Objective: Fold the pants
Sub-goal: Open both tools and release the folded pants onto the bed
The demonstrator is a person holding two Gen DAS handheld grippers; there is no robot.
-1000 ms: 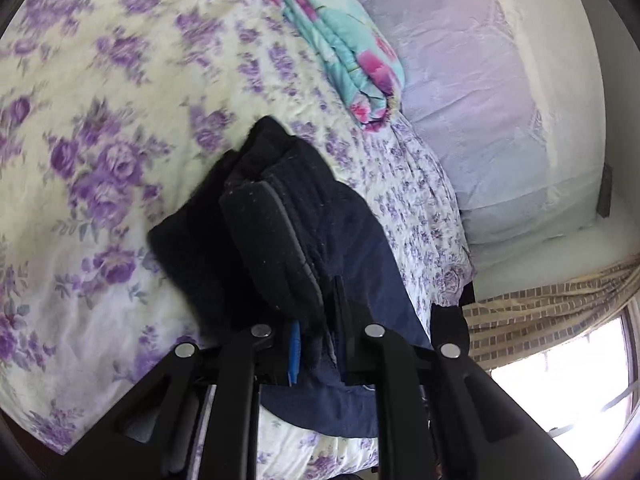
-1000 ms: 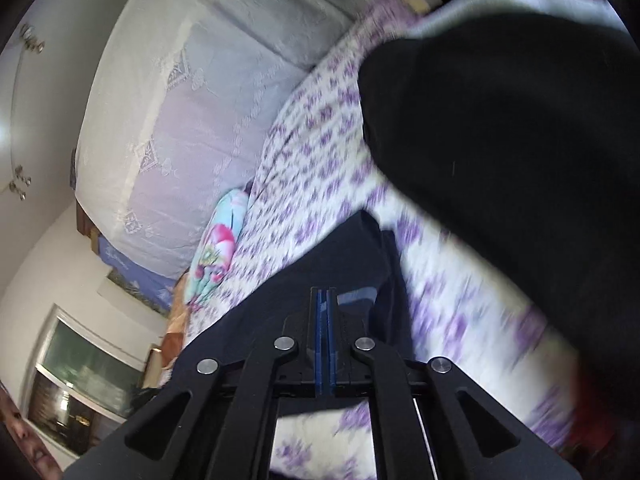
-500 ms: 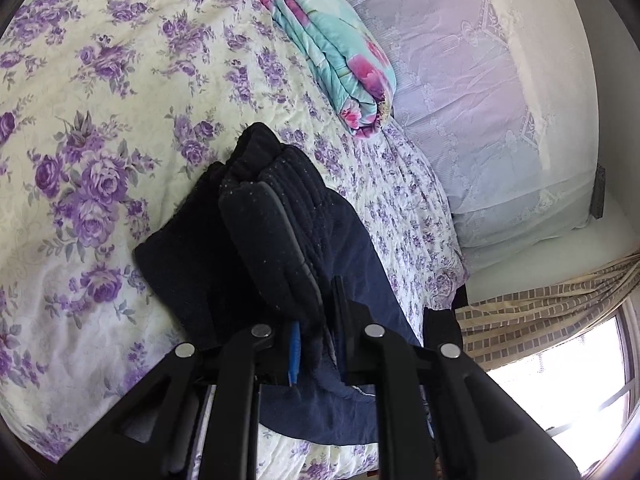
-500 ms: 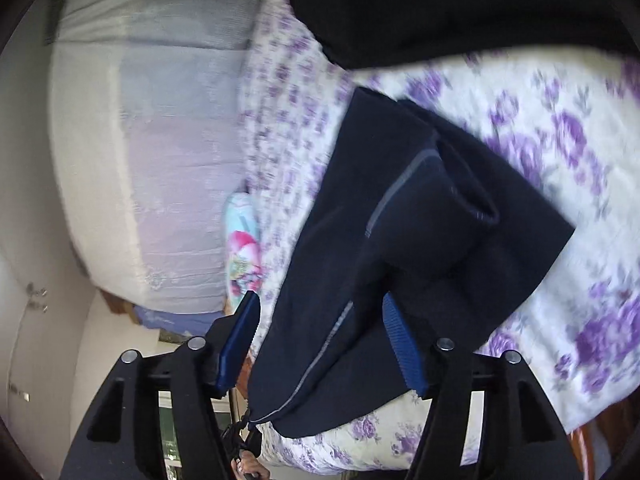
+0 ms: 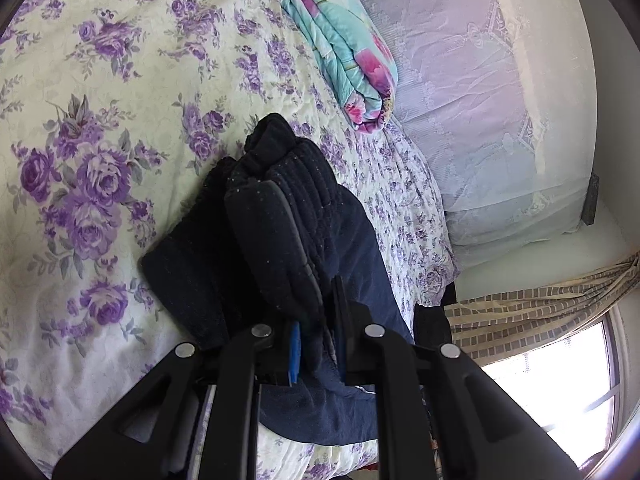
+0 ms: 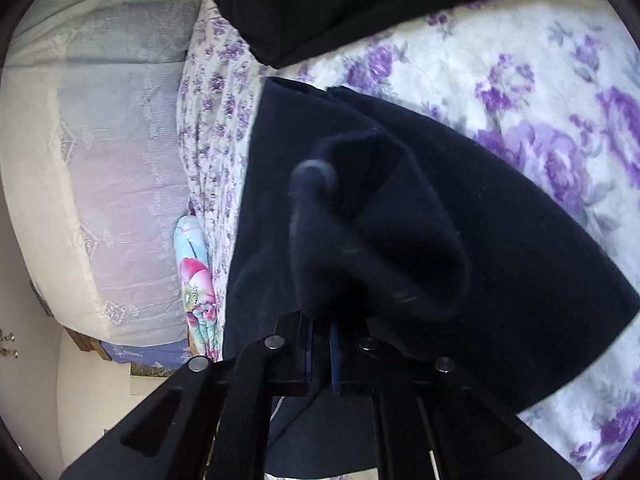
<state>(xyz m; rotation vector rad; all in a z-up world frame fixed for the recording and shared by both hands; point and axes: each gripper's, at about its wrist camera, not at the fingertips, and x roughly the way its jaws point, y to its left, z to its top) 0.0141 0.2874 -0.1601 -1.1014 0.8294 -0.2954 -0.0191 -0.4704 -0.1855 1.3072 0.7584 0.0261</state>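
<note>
Pants (image 5: 304,240) in both tongs

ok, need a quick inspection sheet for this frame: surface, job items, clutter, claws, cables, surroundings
Surface: bed with a cream sheet printed in purple flowers.
Job's things: dark navy pants bunched in thick folds on the bed, partly lifted.
Clutter: rolled turquoise and pink blanket beyond the pants; another black garment at the top of the right wrist view.
Claws: left claw shut on the pants; right claw shut on a fold of the pants.
Cables: nothing seen.
Surroundings: white lace drape beside the bed, checked curtain, bright window.
</note>
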